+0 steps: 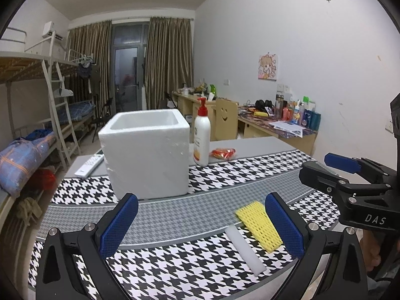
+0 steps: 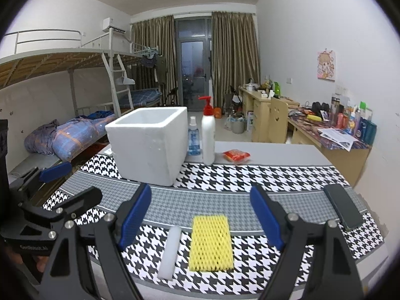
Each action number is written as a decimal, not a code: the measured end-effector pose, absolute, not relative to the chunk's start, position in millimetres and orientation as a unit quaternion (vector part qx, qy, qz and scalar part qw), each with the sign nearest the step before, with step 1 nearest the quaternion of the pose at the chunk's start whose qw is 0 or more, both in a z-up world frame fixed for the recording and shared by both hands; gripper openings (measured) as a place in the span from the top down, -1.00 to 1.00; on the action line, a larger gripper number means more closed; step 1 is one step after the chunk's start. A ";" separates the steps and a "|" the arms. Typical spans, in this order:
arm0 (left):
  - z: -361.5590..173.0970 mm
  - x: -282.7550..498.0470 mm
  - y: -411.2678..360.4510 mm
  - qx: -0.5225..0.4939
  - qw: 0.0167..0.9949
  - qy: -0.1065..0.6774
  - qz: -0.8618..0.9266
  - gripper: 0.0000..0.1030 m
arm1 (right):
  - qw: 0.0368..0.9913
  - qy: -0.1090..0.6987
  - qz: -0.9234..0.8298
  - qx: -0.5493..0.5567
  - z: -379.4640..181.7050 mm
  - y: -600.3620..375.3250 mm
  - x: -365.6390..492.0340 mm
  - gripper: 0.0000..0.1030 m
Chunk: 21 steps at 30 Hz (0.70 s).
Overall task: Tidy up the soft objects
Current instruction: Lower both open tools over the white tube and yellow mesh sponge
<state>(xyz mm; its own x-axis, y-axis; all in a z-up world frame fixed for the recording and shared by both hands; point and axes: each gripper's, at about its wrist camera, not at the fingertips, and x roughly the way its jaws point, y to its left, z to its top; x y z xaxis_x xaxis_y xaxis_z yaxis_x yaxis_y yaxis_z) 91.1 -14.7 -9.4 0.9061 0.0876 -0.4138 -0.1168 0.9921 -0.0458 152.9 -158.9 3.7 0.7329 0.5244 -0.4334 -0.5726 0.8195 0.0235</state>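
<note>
Right gripper point(image 2: 201, 215) is held wide open, nothing gripped; the yellow foam net point(image 2: 211, 242) is framed between its blue pads point(image 2: 135, 215), untouched. Left gripper point(image 1: 201, 222) is also spread wide and empty, with the net seen just inside its right-hand pad. The net lies flat on the houndstooth mat point(image 2: 250, 175), a white foam strip point(image 2: 171, 251) just beside it. A white foam box point(image 2: 150, 145) stands open-topped further back on the mat.
</note>
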 end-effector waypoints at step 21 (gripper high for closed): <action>-48.2 110.7 -27.6 -0.040 0.961 0.273 0.029 -0.98 | 0.925 0.261 0.269 -0.056 -30.5 -166.8 162.4 -0.64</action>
<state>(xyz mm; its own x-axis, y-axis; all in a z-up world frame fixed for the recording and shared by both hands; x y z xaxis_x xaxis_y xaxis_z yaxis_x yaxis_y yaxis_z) 110.7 -27.6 -48.2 0.8491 0.0332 -0.5272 -0.0774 0.9951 -0.0621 162.4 -166.8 -30.5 0.7190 0.4690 -0.5129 -0.5270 0.8490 0.0377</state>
